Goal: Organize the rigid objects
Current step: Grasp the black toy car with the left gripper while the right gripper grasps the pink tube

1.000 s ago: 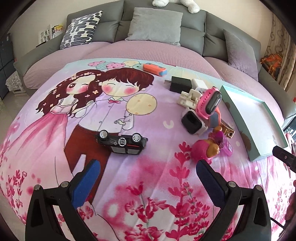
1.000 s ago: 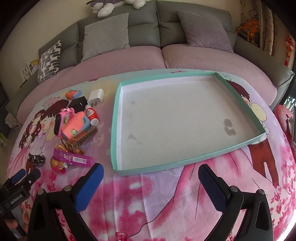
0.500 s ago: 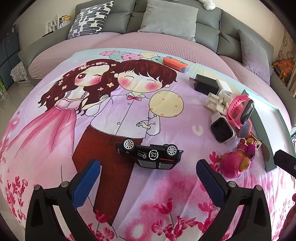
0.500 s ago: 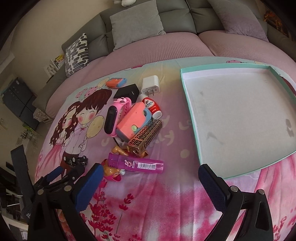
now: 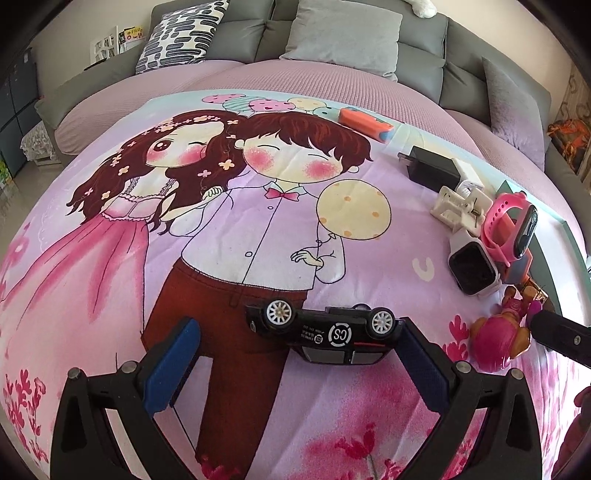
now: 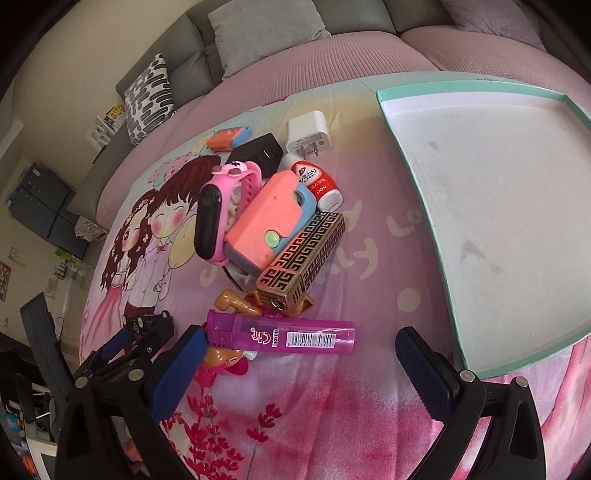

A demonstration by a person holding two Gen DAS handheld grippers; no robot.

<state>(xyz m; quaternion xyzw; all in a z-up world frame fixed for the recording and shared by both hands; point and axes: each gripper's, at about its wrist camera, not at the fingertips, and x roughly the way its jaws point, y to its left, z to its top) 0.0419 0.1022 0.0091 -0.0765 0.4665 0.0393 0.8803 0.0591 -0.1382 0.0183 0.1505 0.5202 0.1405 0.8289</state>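
Note:
A black toy car [image 5: 325, 332] lies on its side on the cartoon blanket, just ahead of my open left gripper [image 5: 299, 354]; its right end touches the right finger. My open right gripper [image 6: 299, 360] hovers just before a purple lighter [image 6: 280, 334]. Behind it a pile holds a gold patterned box [image 6: 301, 264], a pink-and-blue case [image 6: 266, 221], a pink watch [image 6: 214, 218], a red-white bottle [image 6: 317, 181], a white charger [image 6: 308, 134] and a black charger [image 6: 258, 153]. A teal-rimmed tray [image 6: 391, 122] lies to the right.
A doll with pink hair [image 5: 495, 338], a white smartwatch [image 5: 472, 266], a white clip [image 5: 458, 208] and an orange-blue case [image 5: 365, 120] lie on the blanket [image 5: 258, 240]. A grey sofa with cushions [image 5: 343, 33] runs behind. The left gripper shows in the right wrist view [image 6: 136, 332].
My left gripper has moved forward to the toy car, which now sits between its fingers. My right gripper has swung left from the tray and closed in on the purple lighter.

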